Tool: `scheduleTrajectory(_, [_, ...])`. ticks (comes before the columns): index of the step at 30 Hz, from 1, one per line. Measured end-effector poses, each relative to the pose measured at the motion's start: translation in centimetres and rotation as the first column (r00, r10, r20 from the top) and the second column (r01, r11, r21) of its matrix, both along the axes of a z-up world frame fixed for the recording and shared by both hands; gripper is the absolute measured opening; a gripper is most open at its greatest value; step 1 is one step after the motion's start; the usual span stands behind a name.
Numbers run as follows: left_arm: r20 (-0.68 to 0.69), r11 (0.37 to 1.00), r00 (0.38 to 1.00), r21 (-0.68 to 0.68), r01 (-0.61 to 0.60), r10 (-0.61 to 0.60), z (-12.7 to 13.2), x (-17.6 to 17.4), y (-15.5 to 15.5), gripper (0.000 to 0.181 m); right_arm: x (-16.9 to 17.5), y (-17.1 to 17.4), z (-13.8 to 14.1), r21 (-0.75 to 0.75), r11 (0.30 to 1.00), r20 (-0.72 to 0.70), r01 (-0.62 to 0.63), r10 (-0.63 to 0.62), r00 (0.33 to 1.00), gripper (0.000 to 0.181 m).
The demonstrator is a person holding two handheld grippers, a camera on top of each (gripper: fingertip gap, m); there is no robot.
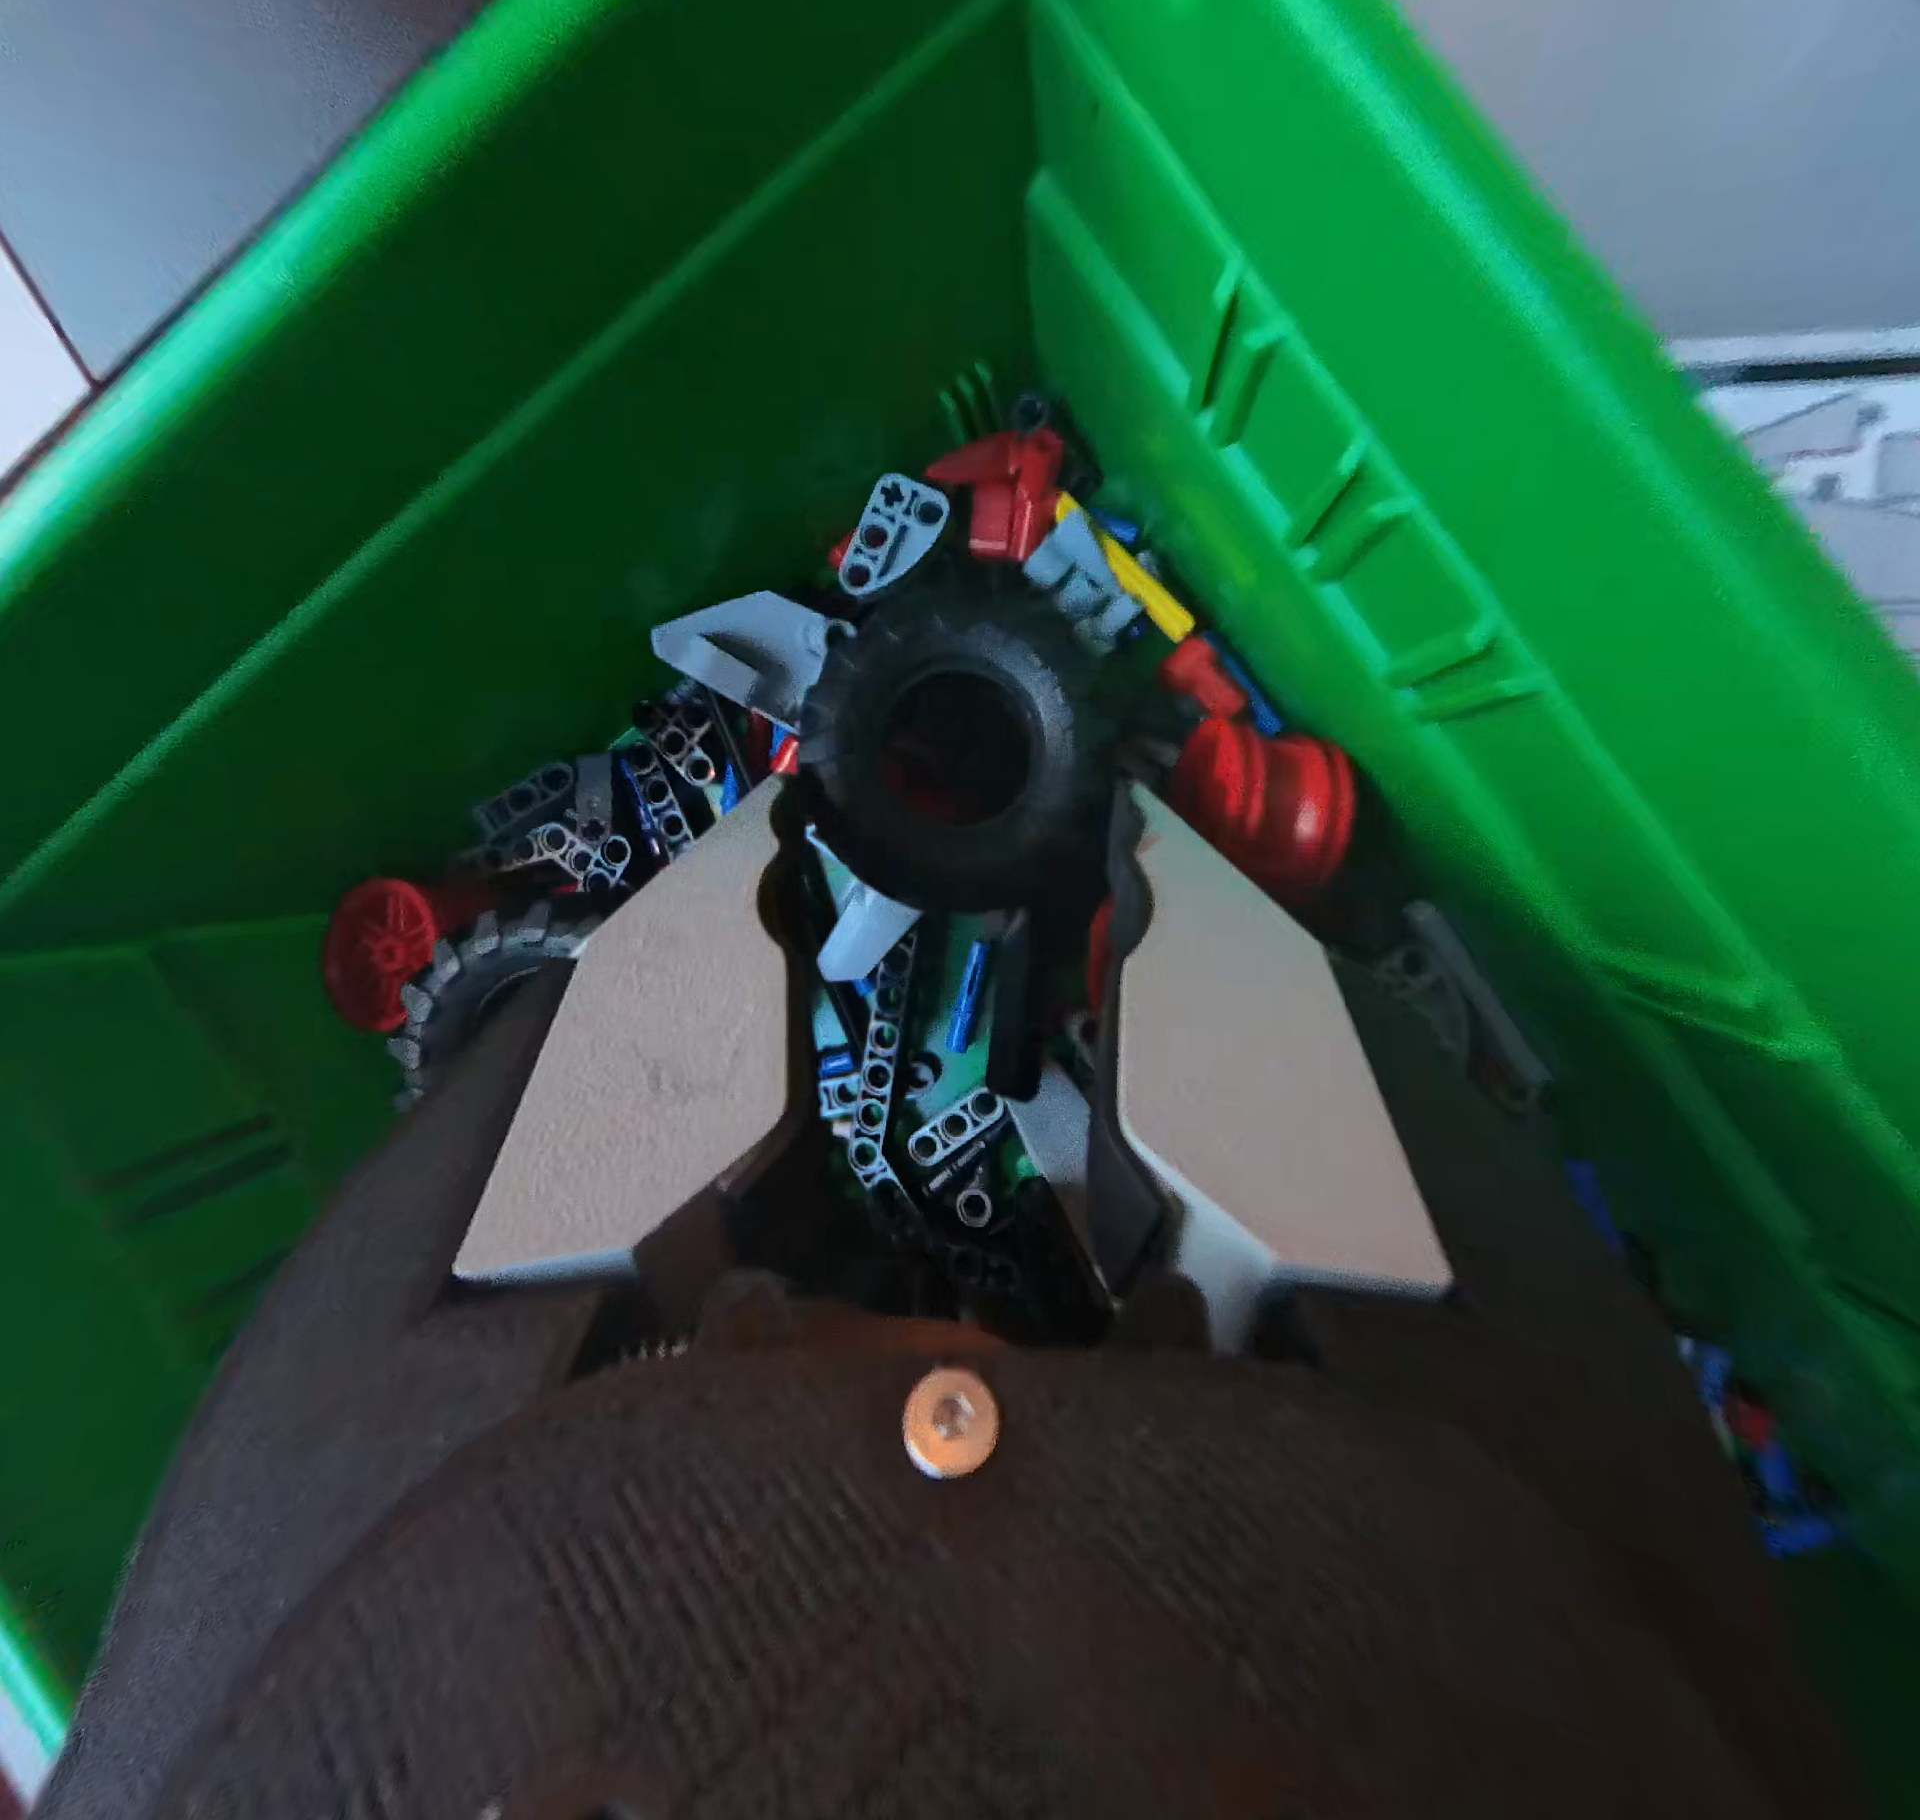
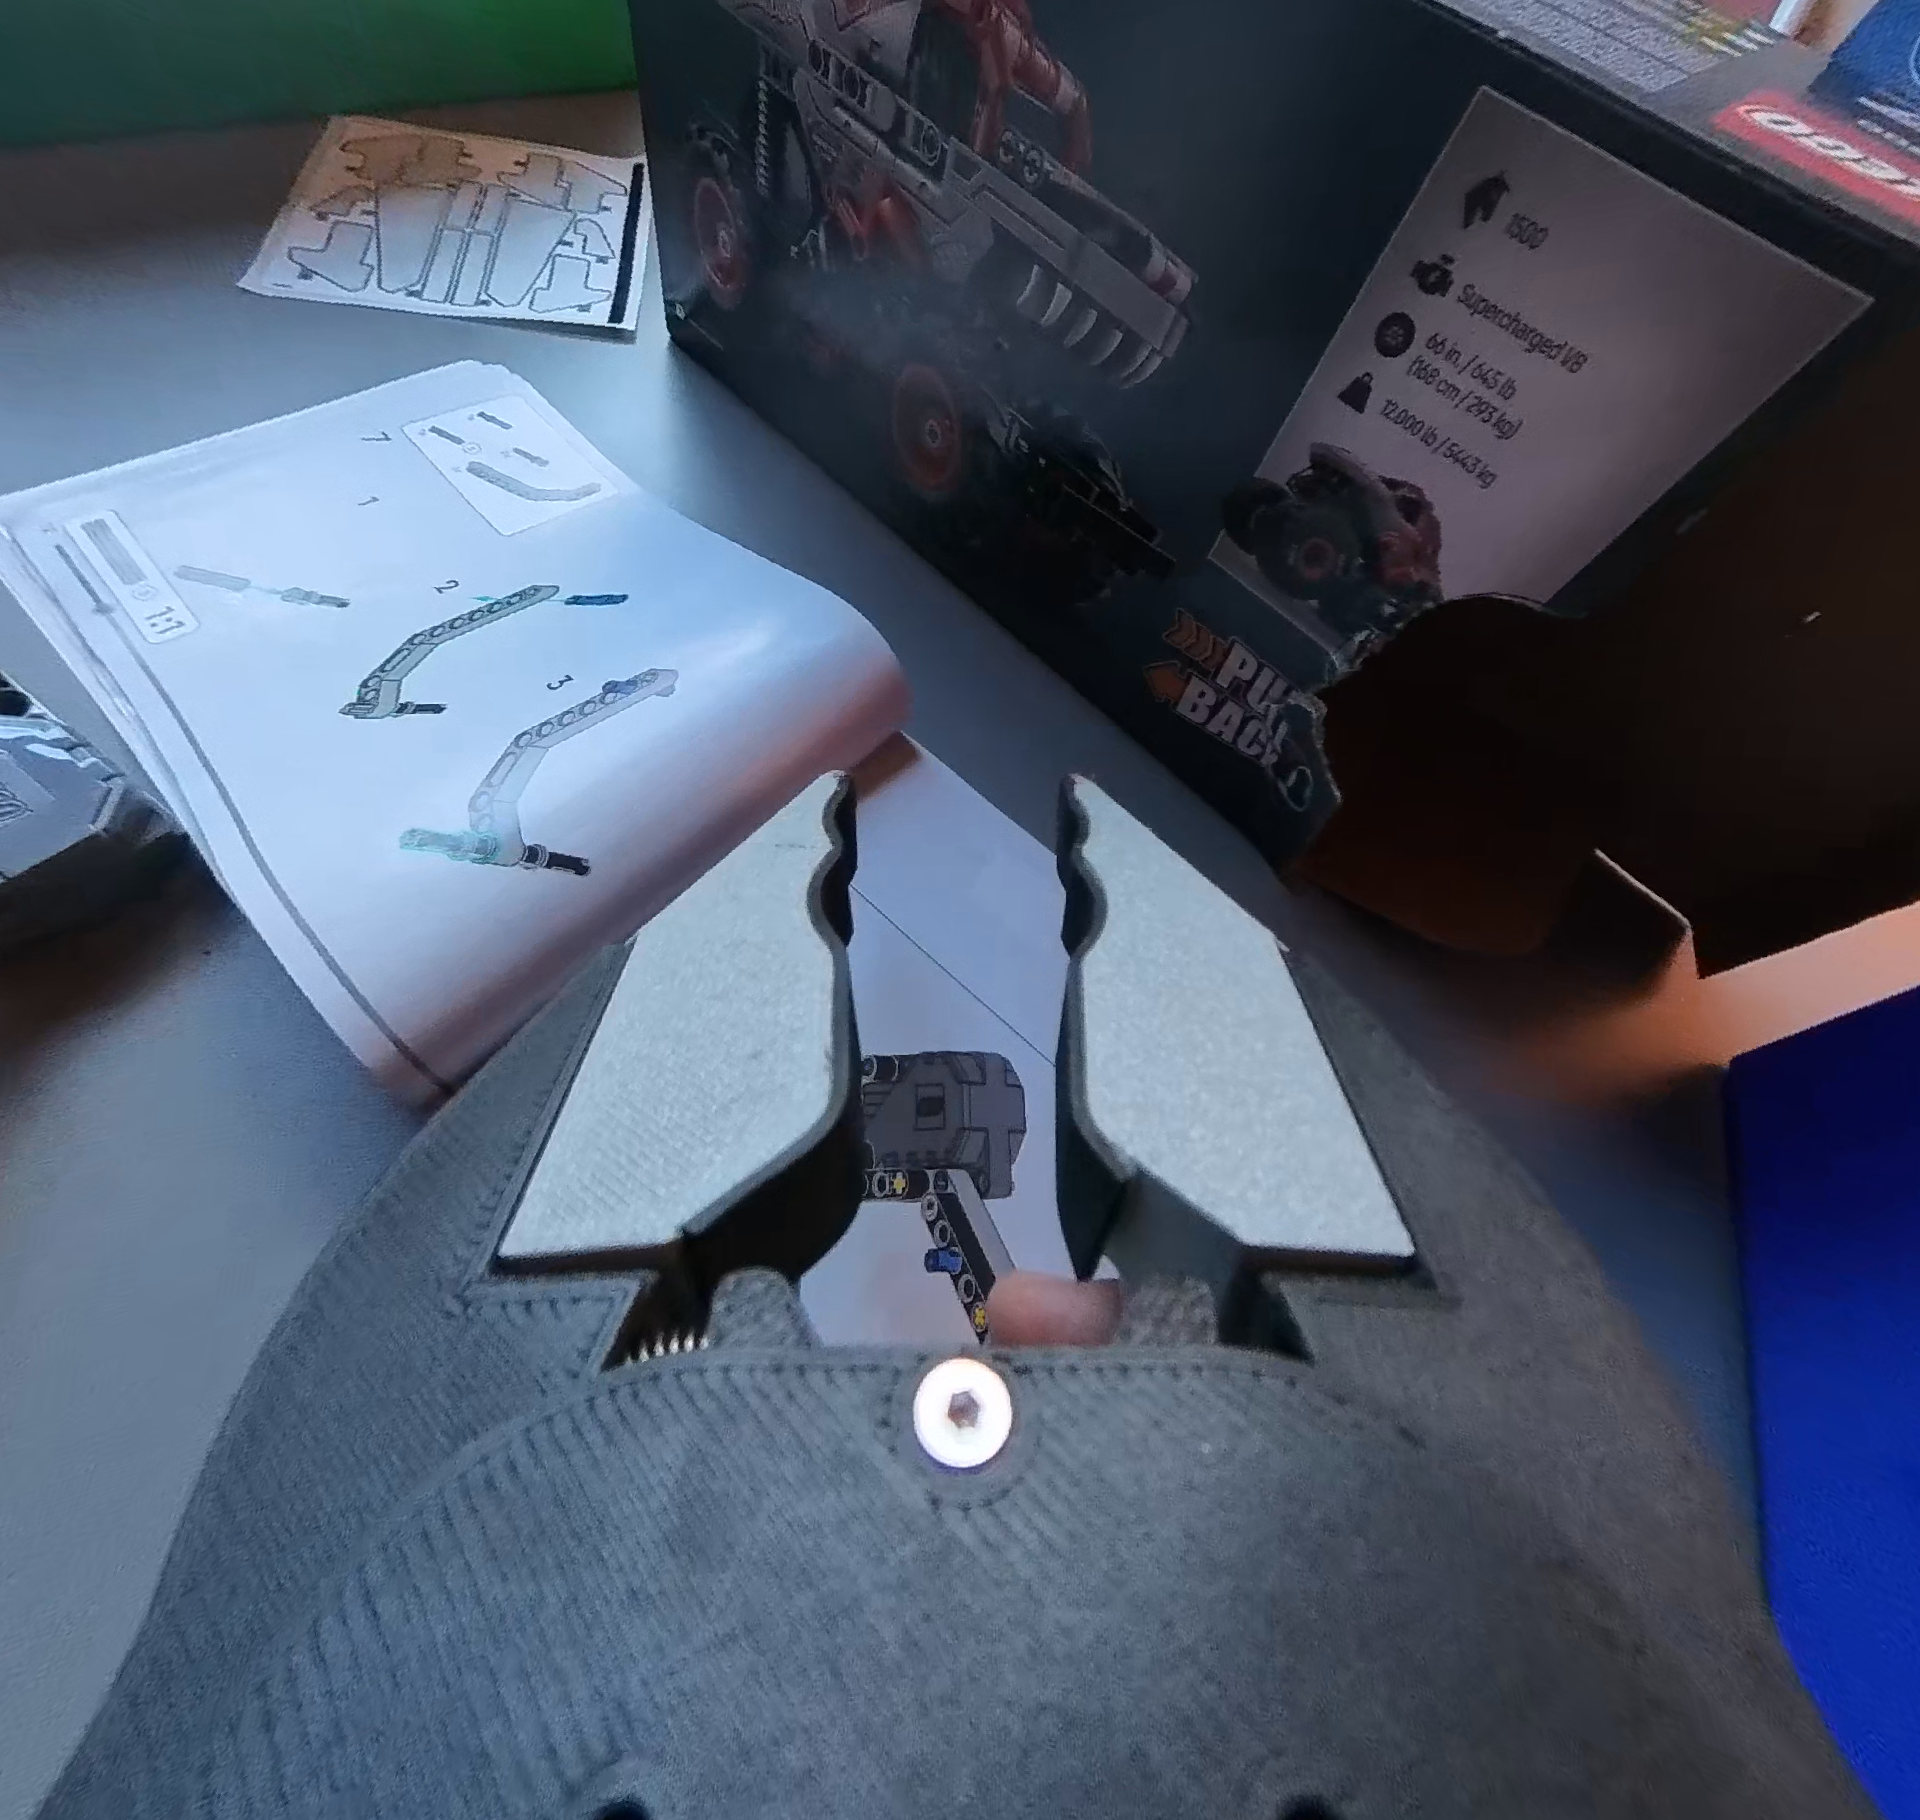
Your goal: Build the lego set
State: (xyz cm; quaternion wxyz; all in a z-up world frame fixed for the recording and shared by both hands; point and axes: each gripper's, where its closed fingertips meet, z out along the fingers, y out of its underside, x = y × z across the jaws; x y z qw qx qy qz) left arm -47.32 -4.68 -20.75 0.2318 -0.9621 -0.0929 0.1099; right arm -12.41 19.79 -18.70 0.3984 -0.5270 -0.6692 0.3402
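My left gripper (image 1: 951, 804) reaches down into a green bin (image 1: 520, 420). Its jaws stand wide on either side of a black tyre (image 1: 951, 731) and appear to grip it at the fingertips. Below lies a heap of loose pieces: grey and black beams (image 1: 883, 1043), red parts (image 1: 1262, 799), a red wheel hub (image 1: 379, 949) and a second tyre (image 1: 468, 991). My right gripper (image 2: 956, 814) is open and empty, hovering over the open instruction booklet (image 2: 468, 690) on the grey table.
The dark set box (image 2: 1039, 316) stands upright behind the booklet. A sticker sheet (image 2: 457, 222) lies at the back left, with the green bin (image 2: 312, 4) beyond it. A blue surface (image 2: 1829, 1355) lies at the right. The bin walls close in around my left gripper. The tips of one gripper are about 45 centimetres away from the tips of the other. Measured from the fingertips, the red wheel hub (image 1: 379, 949) is 9 centimetres or so from the left gripper and 55 centimetres from the right.
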Motion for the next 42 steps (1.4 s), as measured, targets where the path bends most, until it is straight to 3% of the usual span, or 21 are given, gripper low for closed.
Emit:
scheduleTrajectory(4, [-0.001, 0.999, 1.0, 0.026, 0.024, -0.024, 0.2, -0.1, 0.5, 0.058, 0.1, -0.1, 0.1, -0.008, 1.0, -0.006, -0.01, 0.01, 1.0, 0.036])
scheduleTrajectory(13, [-0.05, 0.974, 0.998, 0.227, -0.015, 0.028, 5.0, -1.4, 1.0, 0.054, 0.1, -0.2, 0.0, -0.017, 1.0, 0.0, -0.02, 0.02, 1.0, 0.036])
scheduleTrajectory(15, [-0.057, 0.963, 0.989, 0.228, 0.146, -0.136, 5.3, 0.6, 0.9, 0.055, 0.1, -0.2, 0.0, -0.02, 1.0, 0.002, -0.019, 0.019, 1.0, 0.036])
scheduleTrajectory(17, [-0.192, 0.883, 0.91, 0.235, 0.406, -0.367, 6.5, 3.4, 0.5, 0.056, 0.1, -0.2, 0.0, -0.019, 1.0, 0.002, -0.017, 0.017, 1.0, 0.036])
scheduleTrajectory(18, [-0.209, 0.86, 0.889, 0.238, 0.45, -0.408, 7.1, 4.2, 0.1, 0.056, 0.1, -0.1, 0.0, -0.018, 1.0, 0.002, -0.016, 0.016, 1.0, 0.036])
scheduleTrajectory(21, [-0.408, 0.797, 0.84, 0.333, 0.503, -0.359, 11.4, 3.9, 0.9, 0.057, 0.1, -0.1, 0.0, -0.015, 1.0, 0.005, -0.015, 0.015, 1.0, 0.036])
scheduleTrajectory(24, [-0.608, 0.734, 0.739, 0.355, 0.579, -0.29, 14.6, 4.1, 1.6, 0.057, 0.1, -0.1, 0.1, -0.01, 1.0, -0.003, -0.015, 0.015, 1.0, 0.036])
scheduleTrajectory(26, [-0.719, 0.725, 0.653, 0.315, 0.612, -0.239, 16.0, 4.3, 2.0, 0.056, 0.2, -0.1, 0.1, -0.006, 1.0, -0.003, -0.013, 0.013, 1.0, 0.036])
scheduleTrajectory(33, [-0.76, 0.703, 0.574, 0.227, 0.674, -0.304, 17.3, 7.9, 3.1, 0.051, 0.2, -0.2, 0.1, -0.005, 1.0, -0.003, -0.019, 0.019, 1.0, 0.036])
scheduleTrajectory(36, [-0.751, 0.744, 0.605, 0.24, 0.623, -0.264, 17.7, 7.1, 3.1, 0.055, 0.2, -0.2, 0.0, -0.001, 1.0, -0.001, -0.021, 0.021, 1.0, 0.036])
scheduleTrajectory(38, [-0.778, 0.744, 0.572, 0.217, 0.632, -0.259, 17.7, 6.9, 3.0, 0.054, 0.2, -0.2, 0.1, 0.0, 1.0, -0.003, -0.021, 0.021, 1.0, 0.035])
scheduleTrajectory(42, [-0.763, 0.741, 0.578, 0.204, 0.64, -0.289, 17.2, 7.3, 3.0, 0.053, 0.2, -0.3, 0.1, 0.001, 1.0, -0.004, -0.022, 0.022, 1.0, 0.035])
